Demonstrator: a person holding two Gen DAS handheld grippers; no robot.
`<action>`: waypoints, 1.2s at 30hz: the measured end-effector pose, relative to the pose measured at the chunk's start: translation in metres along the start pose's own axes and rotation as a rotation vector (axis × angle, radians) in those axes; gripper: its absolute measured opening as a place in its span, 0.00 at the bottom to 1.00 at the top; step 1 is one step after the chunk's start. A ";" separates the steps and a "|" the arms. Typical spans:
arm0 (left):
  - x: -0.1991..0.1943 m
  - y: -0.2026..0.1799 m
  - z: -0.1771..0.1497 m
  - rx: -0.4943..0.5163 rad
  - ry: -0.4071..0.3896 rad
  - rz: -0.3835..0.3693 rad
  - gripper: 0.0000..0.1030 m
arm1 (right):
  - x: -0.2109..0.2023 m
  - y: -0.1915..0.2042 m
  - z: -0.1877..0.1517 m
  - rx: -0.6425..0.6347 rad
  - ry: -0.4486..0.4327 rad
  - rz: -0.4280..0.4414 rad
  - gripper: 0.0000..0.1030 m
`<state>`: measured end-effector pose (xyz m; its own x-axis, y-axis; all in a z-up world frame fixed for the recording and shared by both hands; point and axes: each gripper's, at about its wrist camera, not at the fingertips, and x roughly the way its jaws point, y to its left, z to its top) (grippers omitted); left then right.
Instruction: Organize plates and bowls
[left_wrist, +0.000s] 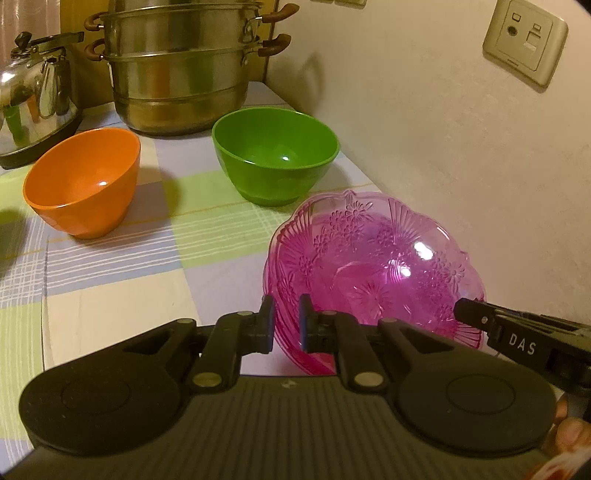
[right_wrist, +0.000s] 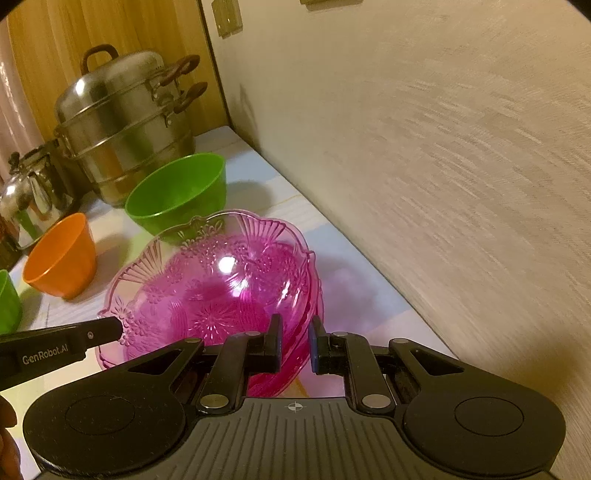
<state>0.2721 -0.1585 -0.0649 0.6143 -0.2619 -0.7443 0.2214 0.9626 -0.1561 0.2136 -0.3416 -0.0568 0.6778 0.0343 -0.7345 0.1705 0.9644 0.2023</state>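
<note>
Straddling the near rim of the pink bowl (left_wrist: 373, 266), the left gripper (left_wrist: 287, 321) has one finger outside the wall and one inside — the gap between the pads is narrow and the rim runs through it, so it looks pinched on, though whether the pads truly press the plastic I cannot tell. The right gripper (right_wrist: 295, 341) does the same on another stretch of that rim: its inner finger sits over the bowl's hollow, its outer one beyond the wall, jaws nearly together with the scalloped edge between them. Each tool's tip shows in the other's view, at the bowl's side, so both are equally near and hold it from the near edge, left and right.

Pink bowl sits on the checked cloth (left_wrist: 122, 288), close to the wall (left_wrist: 443, 147). Beyond it, just behind its far rim, stands the green bowl (left_wrist: 275, 153); left of that and apart, the orange bowl (left_wrist: 83, 181). Farther back are the steel pot (left_wrist: 177, 74) and kettle (left_wrist: 33, 96).

My guess: the pink one is wider, so the small bowls nest into it — the move runs forward and left.
</note>
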 end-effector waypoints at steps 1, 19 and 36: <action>0.001 0.000 0.000 0.000 0.002 -0.001 0.11 | 0.002 0.000 0.000 -0.001 0.002 -0.001 0.14; 0.012 -0.001 0.002 0.032 -0.006 0.049 0.31 | 0.022 -0.006 0.004 0.040 0.030 -0.013 0.37; -0.038 0.016 -0.012 -0.058 -0.032 0.026 0.31 | -0.015 -0.005 -0.003 0.104 0.002 0.008 0.43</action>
<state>0.2431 -0.1328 -0.0474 0.6430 -0.2384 -0.7278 0.1617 0.9712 -0.1752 0.2001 -0.3464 -0.0492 0.6783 0.0424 -0.7335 0.2381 0.9318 0.2740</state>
